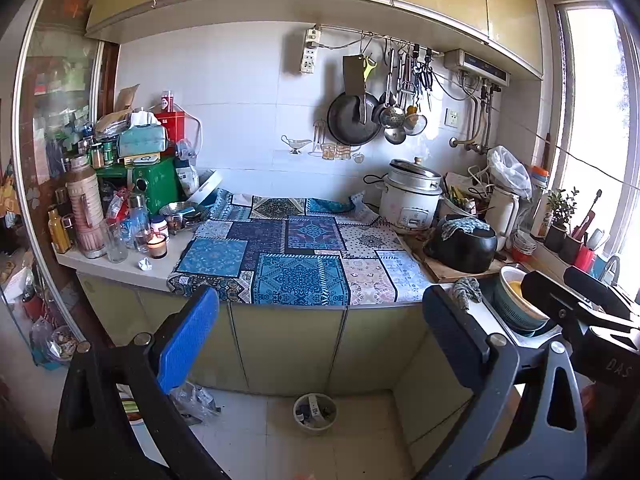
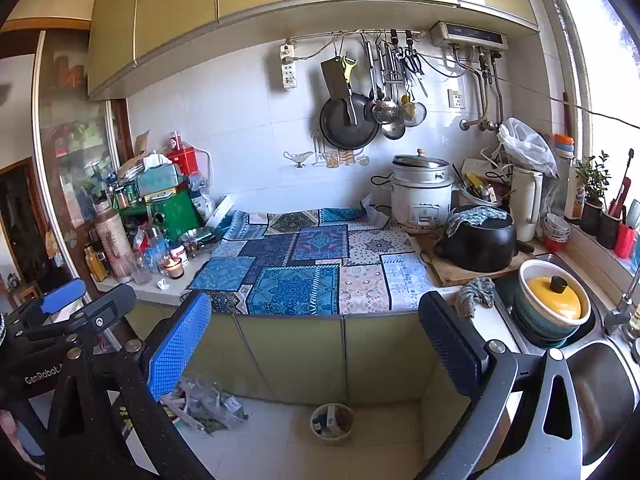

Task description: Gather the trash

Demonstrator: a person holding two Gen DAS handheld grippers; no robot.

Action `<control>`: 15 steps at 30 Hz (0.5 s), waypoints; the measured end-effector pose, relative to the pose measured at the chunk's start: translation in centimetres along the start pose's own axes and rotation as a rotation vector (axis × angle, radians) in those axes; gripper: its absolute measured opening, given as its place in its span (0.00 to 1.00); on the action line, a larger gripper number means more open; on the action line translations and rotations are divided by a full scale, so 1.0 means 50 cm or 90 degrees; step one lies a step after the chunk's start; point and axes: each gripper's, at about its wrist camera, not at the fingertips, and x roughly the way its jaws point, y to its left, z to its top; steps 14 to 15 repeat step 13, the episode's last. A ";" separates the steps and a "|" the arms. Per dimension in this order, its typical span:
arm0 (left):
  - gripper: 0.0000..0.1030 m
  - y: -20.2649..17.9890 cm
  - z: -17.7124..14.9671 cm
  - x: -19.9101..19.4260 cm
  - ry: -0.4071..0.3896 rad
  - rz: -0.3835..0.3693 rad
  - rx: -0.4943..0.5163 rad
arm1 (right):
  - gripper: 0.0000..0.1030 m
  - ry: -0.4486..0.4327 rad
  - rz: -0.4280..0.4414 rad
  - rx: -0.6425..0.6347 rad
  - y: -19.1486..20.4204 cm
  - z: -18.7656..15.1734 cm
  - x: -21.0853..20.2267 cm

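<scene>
A small crumpled white scrap [image 1: 145,265] [image 2: 163,283] lies on the pale counter beside a lit candle [image 1: 157,245] [image 2: 174,268]. On the floor below the cabinets stands a small round waste bin [image 1: 315,413] [image 2: 332,423] with bits inside. To its left lies a crumpled clear plastic bag [image 1: 198,400] [image 2: 210,402]. My left gripper [image 1: 320,300] hangs open in front of the counter edge, holding nothing. My right gripper [image 2: 314,304] is open too, empty, at about the same height. Each gripper shows at the edge of the other's view.
A patterned blue cloth [image 1: 288,256] covers the middle of the counter. Bottles, jars and a green box [image 1: 156,184] crowd the left end. A rice cooker [image 1: 412,196], a black pot [image 1: 464,246] on a board and a sink [image 2: 600,384] with a lidded bowl [image 2: 554,300] fill the right.
</scene>
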 end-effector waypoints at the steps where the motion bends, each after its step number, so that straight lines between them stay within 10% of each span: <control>1: 0.99 0.000 0.001 0.001 0.000 -0.001 0.000 | 1.00 0.000 0.000 -0.001 0.001 0.001 0.002; 15: 0.99 0.021 0.016 0.036 0.005 -0.010 0.010 | 1.00 0.009 -0.005 0.004 0.018 0.005 0.042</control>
